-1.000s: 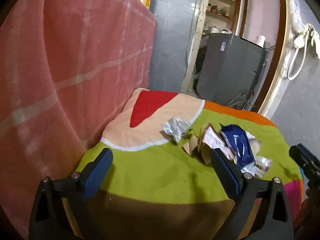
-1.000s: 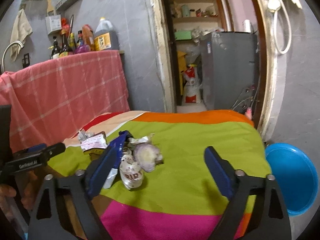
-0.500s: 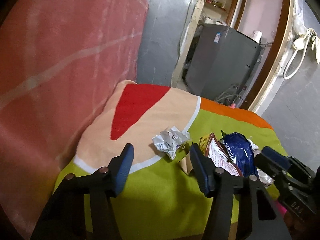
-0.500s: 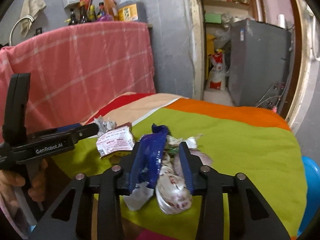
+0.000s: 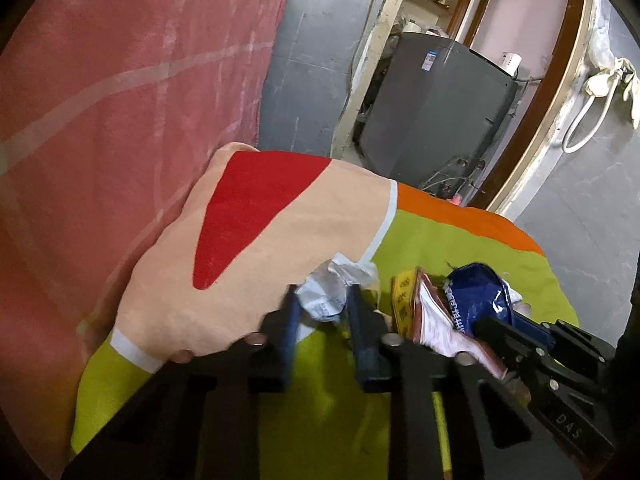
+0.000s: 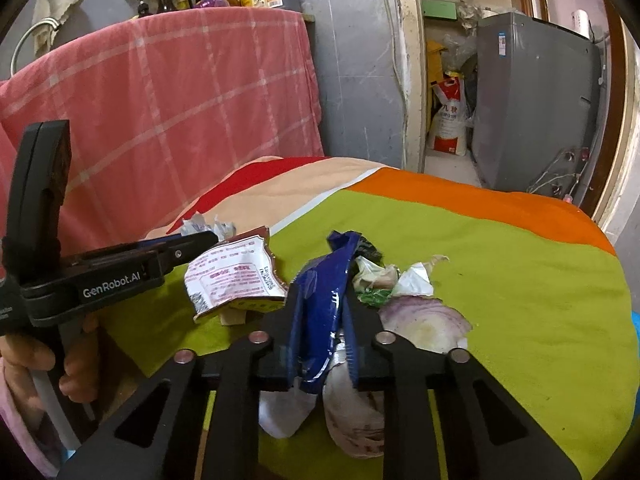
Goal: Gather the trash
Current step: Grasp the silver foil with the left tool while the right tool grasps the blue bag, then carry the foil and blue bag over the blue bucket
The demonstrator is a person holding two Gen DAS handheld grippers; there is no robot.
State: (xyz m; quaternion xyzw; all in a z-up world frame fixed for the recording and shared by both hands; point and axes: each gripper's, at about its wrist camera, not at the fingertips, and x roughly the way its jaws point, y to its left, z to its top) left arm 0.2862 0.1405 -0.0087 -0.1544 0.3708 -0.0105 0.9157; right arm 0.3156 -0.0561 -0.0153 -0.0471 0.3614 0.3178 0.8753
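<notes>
Trash lies in a heap on the bright tablecloth (image 6: 520, 280). My left gripper (image 5: 323, 308) is shut on a crumpled silver-white wrapper (image 5: 320, 294) at the heap's left end; from the right wrist view its tip (image 6: 200, 238) shows at the left. My right gripper (image 6: 322, 300) has a blue foil wrapper (image 6: 340, 252) standing between its pads, and its jaws are closing on it. Beside the blue wrapper (image 5: 476, 296) lies a white and red sachet (image 6: 234, 276). An onion peel (image 6: 428, 320) and paper scraps (image 6: 412, 280) lie to the right.
A pink checked cloth (image 6: 180, 100) hangs over furniture along the table's left, bottles on top. A grey appliance (image 6: 532, 100) stands past the doorway behind. The edge of a blue basin (image 6: 636, 320) shows right of the table. A person's hand (image 6: 76, 368) holds the left gripper.
Both grippers moved forward and down into the trash heap and their wide jaws closed, the left on the crumpled wrapper, the right around the blue wrapper.
</notes>
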